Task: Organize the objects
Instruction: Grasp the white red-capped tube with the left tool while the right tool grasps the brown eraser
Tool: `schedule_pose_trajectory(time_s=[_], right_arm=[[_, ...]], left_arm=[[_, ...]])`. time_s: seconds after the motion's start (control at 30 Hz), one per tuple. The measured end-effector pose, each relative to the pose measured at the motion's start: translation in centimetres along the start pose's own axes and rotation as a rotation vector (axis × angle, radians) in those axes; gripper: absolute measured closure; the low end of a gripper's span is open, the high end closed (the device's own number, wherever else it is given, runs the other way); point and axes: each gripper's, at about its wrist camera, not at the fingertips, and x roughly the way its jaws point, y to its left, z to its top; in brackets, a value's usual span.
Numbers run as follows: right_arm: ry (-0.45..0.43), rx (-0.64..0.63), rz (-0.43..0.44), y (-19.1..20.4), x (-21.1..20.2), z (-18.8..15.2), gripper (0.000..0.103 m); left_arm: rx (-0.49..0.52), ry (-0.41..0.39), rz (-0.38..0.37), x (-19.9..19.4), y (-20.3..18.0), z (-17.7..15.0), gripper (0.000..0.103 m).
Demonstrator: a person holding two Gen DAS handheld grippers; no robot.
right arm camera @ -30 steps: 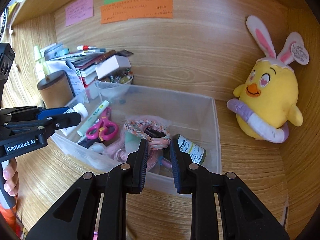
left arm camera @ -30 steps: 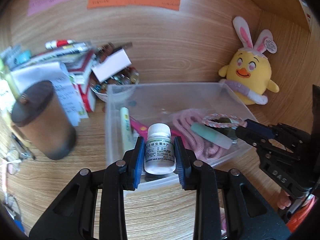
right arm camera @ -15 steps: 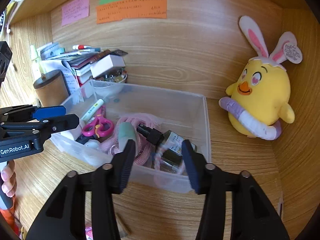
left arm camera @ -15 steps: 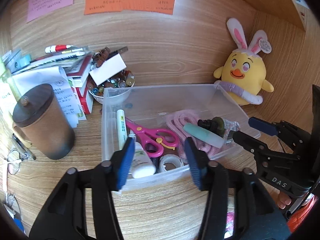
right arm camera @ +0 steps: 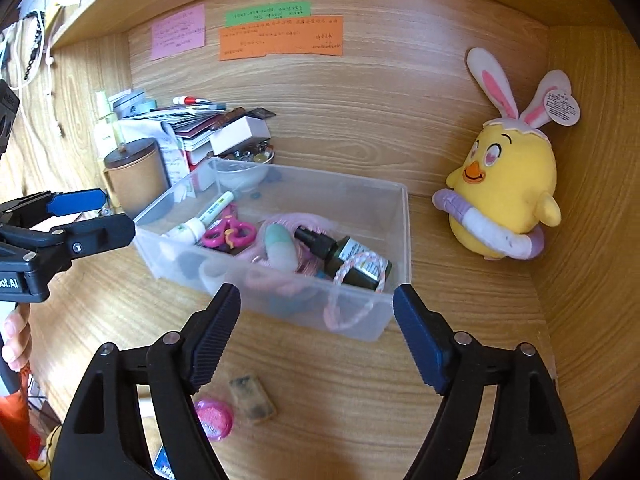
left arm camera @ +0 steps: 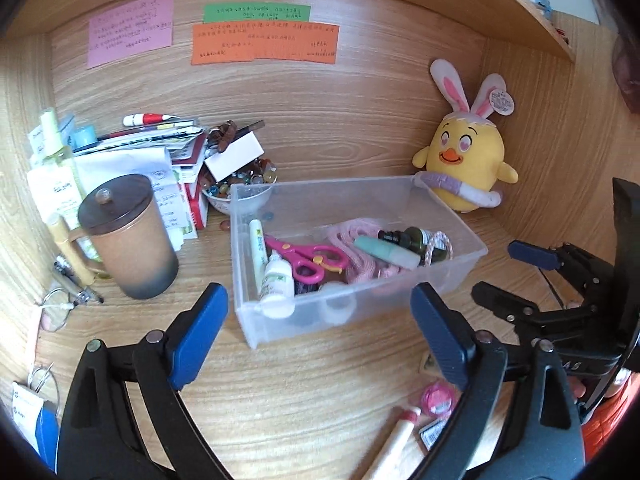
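Observation:
A clear plastic bin [left arm camera: 460, 276] sits on the wooden desk. Inside it are a white pill bottle [left arm camera: 276, 284] lying on its side, pink scissors [left arm camera: 308, 260], a mint tube [left arm camera: 384, 254], pink cord and a dark bottle [right arm camera: 352, 258]. A braided bracelet [right arm camera: 360, 276] is draped over the dark bottle. My left gripper [left arm camera: 318, 300] hovers in front of the bin's near wall, jaws opening wide, gripping nothing. My right gripper [right arm camera: 316, 300] hovers before the bin's right end, jaws likewise opening and empty. Each gripper also shows in the other's view, the right gripper [left arm camera: 504, 272] and the left gripper [right arm camera: 114, 212].
A brown lidded mug [left arm camera: 128, 240], a pile of papers and books [left arm camera: 152, 148] and a bowl of beads [left arm camera: 240, 184] crowd the left. A yellow plush chick [left arm camera: 464, 168] sits in the right corner. A pink round case [right arm camera: 214, 418], a brownish block [right arm camera: 252, 398] and a tube [left arm camera: 396, 436] lie near the front.
The left gripper let go of the white bottle and the right let go of the braided bracelet; both items now lie in the bin. Both grippers opened and drew back from it.

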Motion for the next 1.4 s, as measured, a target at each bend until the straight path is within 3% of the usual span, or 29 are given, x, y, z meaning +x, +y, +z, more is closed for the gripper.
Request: schedule_pose_trajectory(time_s=[0.27, 0.7, 0.87, 1.1, 1.23, 1.33, 1.4], right_arm=[[0.035, -0.025, -0.018, 1.0, -0.7, -3.1, 0.024], [0.233, 0.01, 0.056, -0.2, 2.1, -7.6, 0.025], [0.263, -0.025, 0.089, 0.3, 3.0, -7.4, 0.039], [0.265, -0.094, 0.117, 1.8, 4.0, -6.7, 0.055], [0.255, -0.11, 0.132, 2.6, 4.6, -6.3, 0.069], [0.247, -0.112, 0.134, 2.9, 4.7, -6.1, 0.079], [0.242, -0.11, 0.13, 3.0, 4.8, -6.1, 0.081]], left_arm=[[0.035, 0.077, -0.006, -0.5, -0.4, -3.8, 0.009], [0.071, 0.197, -0.059, 1.1, -2.4, -8.8, 0.009], [0.073, 0.227, -0.075, 1.5, -2.5, -9.9, 0.011], [0.116, 0.263, -0.093, 1.9, -3.4, -10.9, 0.033], [0.133, 0.264, -0.084, 2.2, -3.9, -11.1, 0.046], [0.143, 0.253, -0.077, 2.2, -4.1, -11.2, 0.063], [0.149, 0.243, -0.069, 2.3, -4.1, -11.2, 0.08]])
